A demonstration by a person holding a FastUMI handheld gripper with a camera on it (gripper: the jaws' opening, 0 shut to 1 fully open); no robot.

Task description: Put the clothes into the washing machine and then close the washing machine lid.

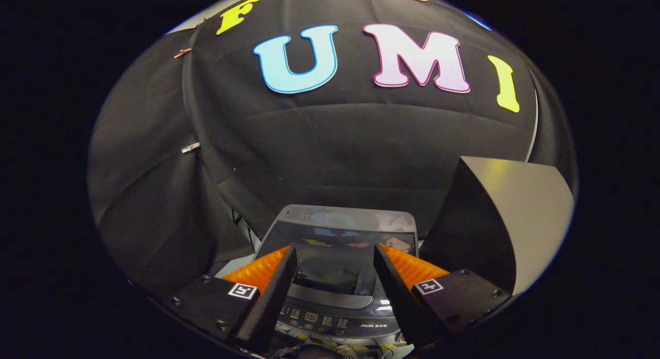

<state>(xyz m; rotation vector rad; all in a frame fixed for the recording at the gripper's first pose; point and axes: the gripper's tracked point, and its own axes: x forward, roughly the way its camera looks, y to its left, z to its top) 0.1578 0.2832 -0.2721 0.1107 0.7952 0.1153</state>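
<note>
Two gripper (335, 261) fingers are hanging spread wide and empty above the washing machine (337, 297). Its lid (340, 230) is standing raised beyond them; it is probably light, rigid plastic, best pushed at the top edge.

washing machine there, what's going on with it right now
A person is holding a hand-held gripper over a top-loading washing machine. Its jaws stand open with nothing between them, and the machine shows in the gap, its control panel nearest the fingers. The lid looks closed, with the booth wall reflected in its glass. A dark box stands beside the machine. Some patterned fabric shows just below the panel, too little to identify.
</note>
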